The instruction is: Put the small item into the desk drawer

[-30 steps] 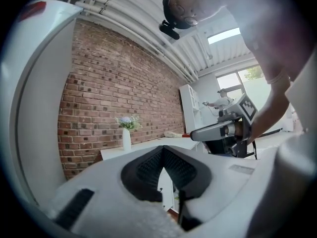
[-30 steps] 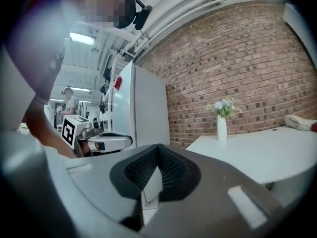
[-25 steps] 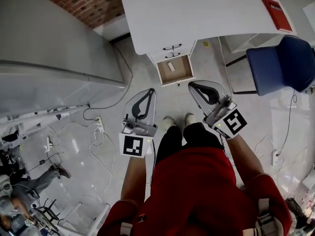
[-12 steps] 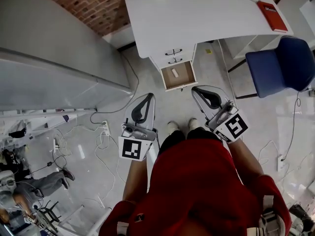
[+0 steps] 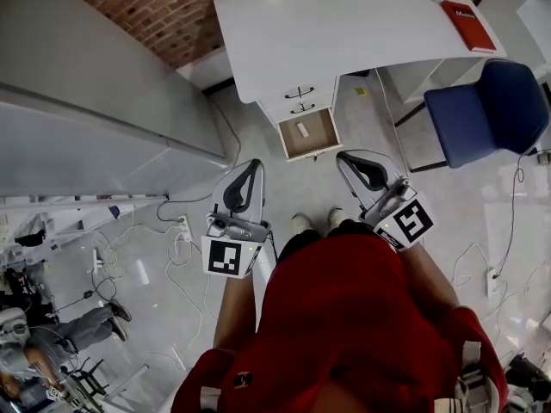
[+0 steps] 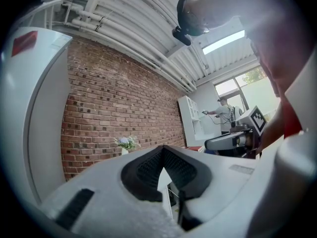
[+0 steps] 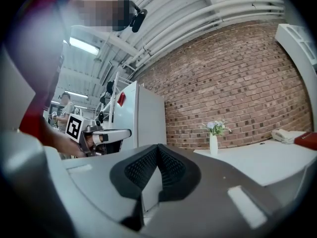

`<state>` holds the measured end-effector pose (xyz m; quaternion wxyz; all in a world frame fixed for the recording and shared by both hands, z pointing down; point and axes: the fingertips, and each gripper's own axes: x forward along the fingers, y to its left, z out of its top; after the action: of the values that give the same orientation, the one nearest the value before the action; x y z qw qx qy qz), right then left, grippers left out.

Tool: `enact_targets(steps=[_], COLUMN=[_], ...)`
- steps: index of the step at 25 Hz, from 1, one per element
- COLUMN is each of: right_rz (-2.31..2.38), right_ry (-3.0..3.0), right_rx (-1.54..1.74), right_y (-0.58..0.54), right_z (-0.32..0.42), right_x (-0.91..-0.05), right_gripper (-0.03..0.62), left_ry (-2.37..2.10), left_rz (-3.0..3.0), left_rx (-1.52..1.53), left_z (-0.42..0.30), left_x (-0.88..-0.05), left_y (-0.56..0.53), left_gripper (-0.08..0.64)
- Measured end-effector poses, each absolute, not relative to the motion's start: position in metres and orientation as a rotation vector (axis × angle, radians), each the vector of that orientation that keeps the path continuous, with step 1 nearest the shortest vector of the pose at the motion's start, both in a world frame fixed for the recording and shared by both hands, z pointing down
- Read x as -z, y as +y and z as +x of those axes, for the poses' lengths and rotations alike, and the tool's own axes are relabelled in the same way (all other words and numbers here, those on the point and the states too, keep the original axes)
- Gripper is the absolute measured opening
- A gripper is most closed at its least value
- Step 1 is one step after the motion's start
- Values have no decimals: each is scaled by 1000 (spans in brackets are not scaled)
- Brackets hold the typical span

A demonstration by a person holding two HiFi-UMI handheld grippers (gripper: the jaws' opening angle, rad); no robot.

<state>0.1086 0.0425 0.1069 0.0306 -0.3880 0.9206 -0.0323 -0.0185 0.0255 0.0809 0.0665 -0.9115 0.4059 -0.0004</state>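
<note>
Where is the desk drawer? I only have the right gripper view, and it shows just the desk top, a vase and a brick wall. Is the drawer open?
Observer: In the head view the lowest drawer is pulled open below the desk, ahead of the person's feet.
Operator: Is anything inside it?
Observer: Yes, a small white item lies on the drawer's brown floor.
Operator: What are the other gripper's jaws doing?
Observer: In the left gripper view the left gripper is shut, with nothing between its pads.
</note>
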Motion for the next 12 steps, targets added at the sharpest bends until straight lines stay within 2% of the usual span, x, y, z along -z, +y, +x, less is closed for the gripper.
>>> enact_targets(steps=[12], right_rz=[-1226], right_ry=[2838], right_rx=[95], right_y=[40], right_z=[117], right_x=[-108], right_gripper=[10], left_ry=[1183], left_rz=[-2748], left_rx=[-10], left_z=[-12], left_x=[-78], left_y=[15], left_gripper=[6])
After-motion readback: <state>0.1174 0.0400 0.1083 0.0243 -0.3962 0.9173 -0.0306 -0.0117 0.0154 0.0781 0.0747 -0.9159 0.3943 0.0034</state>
